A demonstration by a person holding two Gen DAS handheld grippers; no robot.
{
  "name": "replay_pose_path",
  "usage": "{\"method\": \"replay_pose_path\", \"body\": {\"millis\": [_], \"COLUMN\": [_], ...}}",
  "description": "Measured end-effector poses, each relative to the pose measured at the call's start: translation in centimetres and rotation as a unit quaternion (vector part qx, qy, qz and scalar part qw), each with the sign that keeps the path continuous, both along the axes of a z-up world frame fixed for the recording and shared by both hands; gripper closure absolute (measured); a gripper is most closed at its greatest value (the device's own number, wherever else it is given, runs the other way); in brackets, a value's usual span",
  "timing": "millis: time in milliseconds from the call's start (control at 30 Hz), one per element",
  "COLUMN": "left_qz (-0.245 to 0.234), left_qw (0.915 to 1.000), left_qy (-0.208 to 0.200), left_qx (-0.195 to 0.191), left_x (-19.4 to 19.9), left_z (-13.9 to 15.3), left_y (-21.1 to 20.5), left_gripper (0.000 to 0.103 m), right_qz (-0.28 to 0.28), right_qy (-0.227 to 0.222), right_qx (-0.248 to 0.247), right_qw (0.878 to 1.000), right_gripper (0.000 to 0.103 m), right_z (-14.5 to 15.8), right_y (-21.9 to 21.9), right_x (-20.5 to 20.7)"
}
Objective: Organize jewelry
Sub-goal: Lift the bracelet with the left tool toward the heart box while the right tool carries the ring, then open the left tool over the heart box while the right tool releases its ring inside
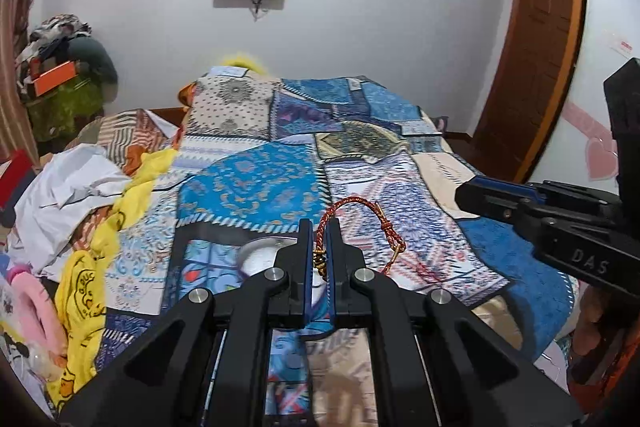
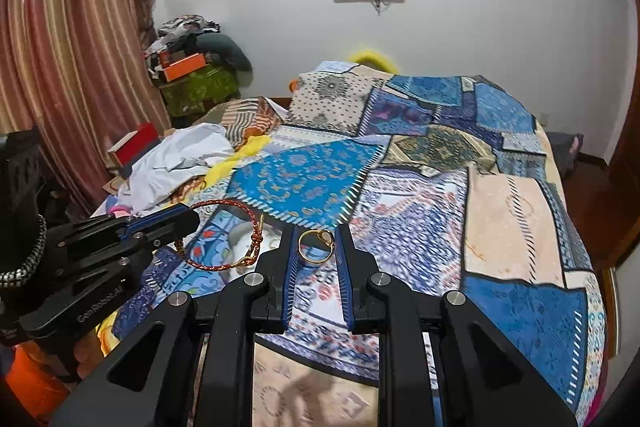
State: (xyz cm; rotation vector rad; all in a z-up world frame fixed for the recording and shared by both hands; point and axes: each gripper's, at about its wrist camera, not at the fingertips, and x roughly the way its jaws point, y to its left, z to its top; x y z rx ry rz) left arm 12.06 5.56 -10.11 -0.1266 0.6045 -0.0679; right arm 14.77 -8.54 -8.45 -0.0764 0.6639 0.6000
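My left gripper [image 1: 319, 227] is shut on a red braided cord bracelet [image 1: 352, 205] with gold clasps and holds it above the patterned bedspread. The same bracelet [image 2: 224, 205] shows in the right wrist view, hanging from the left gripper [image 2: 188, 217]. A round silver dish [image 1: 260, 253] lies on the bed under the left gripper. It also shows in the right wrist view [image 2: 240, 239]. My right gripper [image 2: 316, 231] is open over the bed, with a gold ring [image 2: 316, 247] lying on the bedspread between its fingers. The right gripper [image 1: 480, 195] enters the left wrist view from the right.
The blue patchwork bedspread [image 2: 440, 187] covers the bed. White and yellow clothes [image 1: 80, 195] are piled along the bed's left side. A heap of boxes and clothes [image 2: 192, 75] stands by the curtain. A wooden door [image 1: 532, 47] is at the right.
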Motion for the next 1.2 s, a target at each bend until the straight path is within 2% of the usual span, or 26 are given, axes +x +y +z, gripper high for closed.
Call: {"method": "replay_pose_path", "body": {"millis": [433, 867, 1200], "left_qz": [0.026, 0.005, -0.011], "left_qw": [0.9992, 0.9960, 0.9938], "left_qy": [0.030, 0.082, 0.098], "left_qx": [-0.006, -0.036, -0.051], "left_x": [2.0, 5.9, 6.4], "left_z": [-3.2, -7.7, -9.1], "left_y": [3.7, 4.9, 5.0], "left_gripper": [0.099, 0.099, 0.099], "right_qz": [0.040, 0.065, 0.079], "right_qy": [0.033, 0.085, 0.113], "right_qx": [-0.020, -0.042, -0.061], "right_qw": [0.998, 0.993, 0.989], "right_gripper": [0.086, 0.086, 0.086], "right_z": [-2.8, -6.5, -8.5], "right_y": [4.6, 7.8, 9.5], "right_x": [1.7, 4.4, 5.3]}}
